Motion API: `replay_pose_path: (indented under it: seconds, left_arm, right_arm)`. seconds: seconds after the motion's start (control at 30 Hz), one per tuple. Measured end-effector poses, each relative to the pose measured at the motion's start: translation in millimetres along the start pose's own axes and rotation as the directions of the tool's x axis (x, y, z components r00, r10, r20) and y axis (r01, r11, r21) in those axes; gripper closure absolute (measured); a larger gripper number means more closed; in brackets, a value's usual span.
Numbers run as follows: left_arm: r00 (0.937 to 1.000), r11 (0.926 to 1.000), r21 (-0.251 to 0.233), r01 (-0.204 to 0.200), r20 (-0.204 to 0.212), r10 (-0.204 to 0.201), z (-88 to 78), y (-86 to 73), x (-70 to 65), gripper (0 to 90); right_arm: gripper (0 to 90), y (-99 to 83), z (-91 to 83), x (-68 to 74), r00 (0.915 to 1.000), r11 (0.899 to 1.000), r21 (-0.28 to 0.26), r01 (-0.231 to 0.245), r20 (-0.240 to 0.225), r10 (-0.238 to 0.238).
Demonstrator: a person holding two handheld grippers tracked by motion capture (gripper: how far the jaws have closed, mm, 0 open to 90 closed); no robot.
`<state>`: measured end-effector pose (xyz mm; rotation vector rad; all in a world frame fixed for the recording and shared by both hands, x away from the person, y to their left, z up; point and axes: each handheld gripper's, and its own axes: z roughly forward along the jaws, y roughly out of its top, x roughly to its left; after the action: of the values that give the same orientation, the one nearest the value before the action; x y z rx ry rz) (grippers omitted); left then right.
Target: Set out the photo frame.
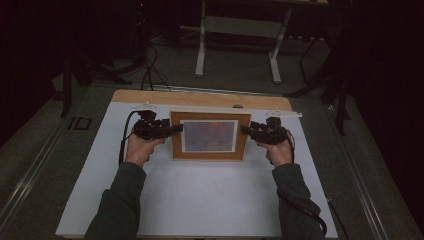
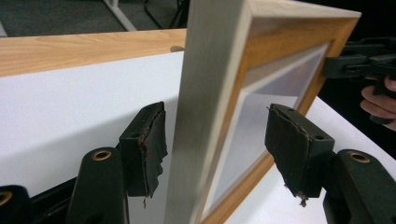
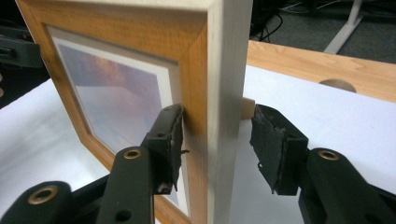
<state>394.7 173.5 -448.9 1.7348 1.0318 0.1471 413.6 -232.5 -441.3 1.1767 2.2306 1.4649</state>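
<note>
Biggest risk here: the picture frame point(image 1: 210, 135) tips over, since both the left gripper point(image 2: 212, 140) and right gripper point(image 3: 215, 140) have their jaws spread, pads off its side edges. It stands upright mid-table, toward twelve o'clock: light wood, white mat, hazy orange-blue print.

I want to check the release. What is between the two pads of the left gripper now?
In the left gripper view, the side edge of the picture frame stands between the left gripper pads, with a gap on each side; neither pad presses it.
</note>
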Motion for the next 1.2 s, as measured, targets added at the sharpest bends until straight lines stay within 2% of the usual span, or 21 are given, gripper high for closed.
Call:
replay_pose_path:
  seconds: [0.1,0.17,0.3,0.5,1.07,1.2]
  left_arm:
    - [1.0,0.9999,-0.016,0.006,0.001,-0.006,-4.9,-6.2,1.2,39.5]
    - [0.9999,0.9995,-0.03,-0.005,-0.015,0.004,-9.0,-11.5,0.3,40.7]
    - [0.9996,0.9995,-0.028,-0.013,-0.026,0.012,-15.5,-19.1,0.5,41.2]
    - [0.9997,0.9982,-0.056,0.019,-0.014,-0.02,-26.0,-27.5,0.0,41.2]
    - [0.9982,0.9939,-0.097,0.053,-0.024,-0.056,-50.7,-52.3,-8.4,41.0]
    - [0.9975,0.9936,-0.099,0.054,-0.04,-0.058,-56.3,-59.0,-9.5,41.0]
  right_arm:
    - [51.6,-3.3,1.4,-0.4,1.0,1.0,0.004,-0.005,-0.006,0.005]
    - [51.0,-6.0,1.1,0.3,0.9999,1.0,0.003,-0.005,-0.011,0.005]
    - [50.4,-14.0,-0.4,1.9,0.9999,1.0,0.004,-0.004,-0.012,0.004]
    - [50.1,-19.8,-2.7,2.1,1.0,1.0,0.012,-0.004,-0.008,0.004]
    - [49.3,-32.9,-12.3,2.8,0.9999,1.0,0.009,-0.011,-0.008,0.011]
    - [49.2,-37.0,-15.7,2.2,0.9998,1.0,0.01,-0.019,-0.008,0.02]
